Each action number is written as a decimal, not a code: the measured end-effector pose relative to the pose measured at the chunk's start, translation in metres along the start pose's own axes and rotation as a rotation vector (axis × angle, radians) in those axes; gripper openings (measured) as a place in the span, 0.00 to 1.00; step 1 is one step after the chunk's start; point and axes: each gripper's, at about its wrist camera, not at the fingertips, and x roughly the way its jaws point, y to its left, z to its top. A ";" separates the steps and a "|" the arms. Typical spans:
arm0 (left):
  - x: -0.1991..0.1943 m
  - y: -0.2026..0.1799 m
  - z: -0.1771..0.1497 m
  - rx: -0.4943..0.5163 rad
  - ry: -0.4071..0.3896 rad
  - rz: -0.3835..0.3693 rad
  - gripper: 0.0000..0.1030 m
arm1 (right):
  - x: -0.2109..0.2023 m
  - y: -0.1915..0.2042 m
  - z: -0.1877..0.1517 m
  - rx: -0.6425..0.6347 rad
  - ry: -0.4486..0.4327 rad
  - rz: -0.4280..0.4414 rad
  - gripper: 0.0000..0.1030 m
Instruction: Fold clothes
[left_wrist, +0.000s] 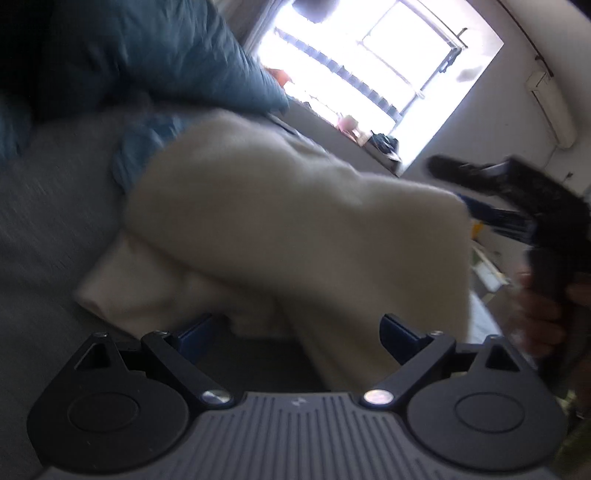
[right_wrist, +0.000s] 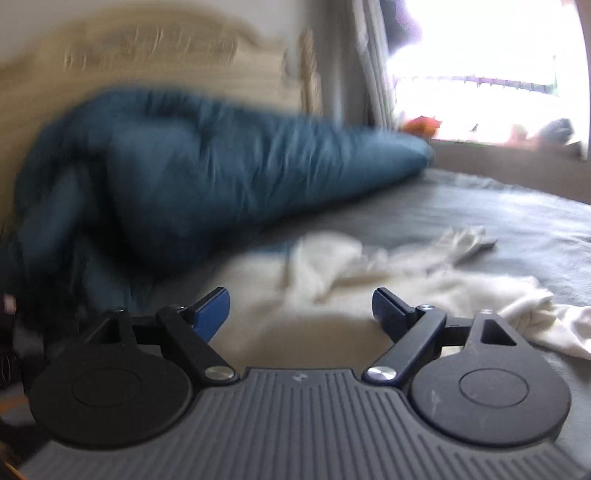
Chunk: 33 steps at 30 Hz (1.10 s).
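Bed (right_wrist: 480, 218) by the window, cream garment (left_wrist: 295, 229) bunched beside the blue duvet (right_wrist: 192, 170). My left gripper (left_wrist: 295, 332) and right gripper (right_wrist: 301, 306) gape empty. Soft, light, floppy; I'd pinch a hem corner.

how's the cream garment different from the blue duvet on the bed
The cream garment is pale and lies low and spread on the grey sheet; the blue duvet is dark teal, bulky and heaped up against the headboard. The garment sits nearer the cameras, the duvet behind it. Both are soft, rumpled and unheld.
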 end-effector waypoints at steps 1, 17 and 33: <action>0.005 -0.003 -0.001 -0.002 0.010 -0.016 0.93 | 0.006 -0.002 -0.003 -0.007 0.051 0.001 0.82; 0.009 -0.061 -0.026 0.218 0.026 0.006 0.32 | -0.055 -0.001 -0.098 0.064 0.209 0.229 0.13; -0.105 -0.123 -0.128 0.378 0.101 -0.127 0.31 | -0.213 0.009 -0.187 0.228 0.086 0.399 0.12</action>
